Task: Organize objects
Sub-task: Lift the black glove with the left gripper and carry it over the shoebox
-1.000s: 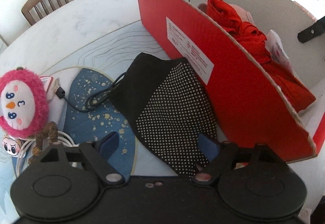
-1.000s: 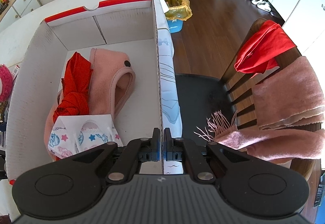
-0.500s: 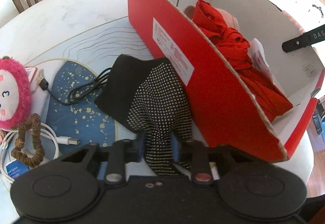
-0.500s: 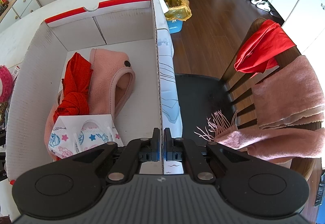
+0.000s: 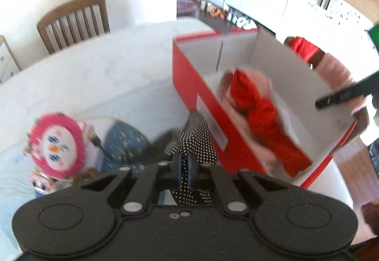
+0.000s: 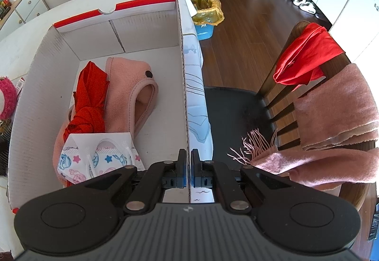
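Note:
My left gripper [image 5: 185, 167] is shut on the black dotted sock [image 5: 196, 142] and holds it lifted above the table, just left of the red cardboard box [image 5: 196, 86]. The view is blurred by motion. The box holds a red cloth [image 5: 260, 109], a pink slipper [image 6: 132, 95] and a white printed packet [image 6: 94, 157]. My right gripper [image 6: 188, 171] is shut on the box's right wall [image 6: 183, 86] near its front corner.
A pink plush toy [image 5: 55, 145] and a blue mat [image 5: 125, 140] lie on the table left of the sock. A wooden chair [image 6: 308, 86] with a red cloth and pink scarf stands right of the table. Another chair [image 5: 73, 22] stands behind.
My left gripper closed on the dotted sock and lifted it up off the table, toward the box. My right gripper has stayed clamped on the box wall.

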The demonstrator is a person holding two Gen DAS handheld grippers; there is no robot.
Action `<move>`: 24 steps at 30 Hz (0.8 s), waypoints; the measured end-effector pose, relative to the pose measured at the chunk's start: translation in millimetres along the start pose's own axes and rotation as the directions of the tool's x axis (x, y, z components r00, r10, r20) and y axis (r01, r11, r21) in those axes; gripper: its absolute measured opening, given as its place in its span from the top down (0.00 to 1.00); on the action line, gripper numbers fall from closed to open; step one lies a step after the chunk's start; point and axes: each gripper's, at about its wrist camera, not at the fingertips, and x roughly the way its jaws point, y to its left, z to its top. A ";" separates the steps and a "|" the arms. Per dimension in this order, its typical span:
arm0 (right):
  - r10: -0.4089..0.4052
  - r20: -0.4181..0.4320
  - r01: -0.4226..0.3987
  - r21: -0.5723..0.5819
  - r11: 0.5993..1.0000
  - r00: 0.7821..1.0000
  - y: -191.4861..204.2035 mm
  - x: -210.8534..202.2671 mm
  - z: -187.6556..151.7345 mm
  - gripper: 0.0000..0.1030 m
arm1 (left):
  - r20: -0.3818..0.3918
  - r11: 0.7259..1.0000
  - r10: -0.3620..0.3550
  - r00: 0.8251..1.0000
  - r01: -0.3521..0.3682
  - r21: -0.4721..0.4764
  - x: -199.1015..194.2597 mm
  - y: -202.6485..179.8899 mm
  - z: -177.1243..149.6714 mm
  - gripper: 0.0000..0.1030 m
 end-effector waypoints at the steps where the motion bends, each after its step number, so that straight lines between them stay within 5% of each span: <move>1: 0.000 0.000 0.000 0.001 1.000 1.000 0.1 0.0 0.3 0.98 | 0.016 1.000 0.002 1.000 -0.002 -0.001 -7.8 0.9 8.2 0.97; 15: -0.004 0.004 0.004 -0.002 1.000 1.000 2.4 -0.7 1.1 0.98 | 0.193 0.996 -0.066 0.979 0.053 0.070 -53.7 -30.4 76.5 0.97; 24: -0.001 0.006 0.001 0.004 1.000 1.000 1.9 -1.1 1.2 0.98 | 0.201 0.974 -0.164 0.966 0.127 0.185 -29.6 -90.5 106.7 0.97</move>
